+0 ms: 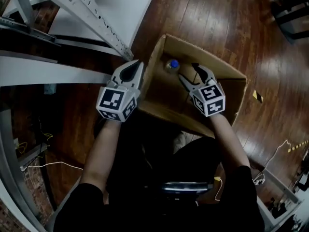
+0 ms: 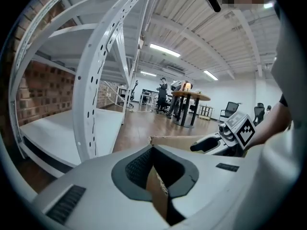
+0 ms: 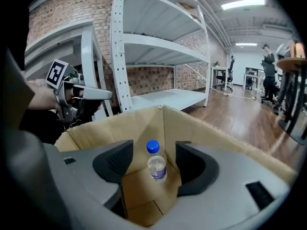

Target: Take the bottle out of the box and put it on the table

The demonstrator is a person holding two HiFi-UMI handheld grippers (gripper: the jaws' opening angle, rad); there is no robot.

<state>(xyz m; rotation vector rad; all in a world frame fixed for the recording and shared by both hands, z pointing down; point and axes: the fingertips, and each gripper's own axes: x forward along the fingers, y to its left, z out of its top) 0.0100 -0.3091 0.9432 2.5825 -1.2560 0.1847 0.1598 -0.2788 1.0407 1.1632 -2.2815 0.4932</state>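
You're in an open-plan office that doubles as a workshop. A white steel shelving rack backs onto a brick wall. Dark wood floor spreads from the rack. Beyond the rack, strip lights hang over a round table and office chairs.

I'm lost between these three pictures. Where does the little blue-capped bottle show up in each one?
Head view: upper centre, the bottle in the far corner of the cardboard box.
Left gripper view: not in it.
Right gripper view: low centre, the bottle standing upright in that corner.
Shared landmark: the cardboard box, seen in all three.
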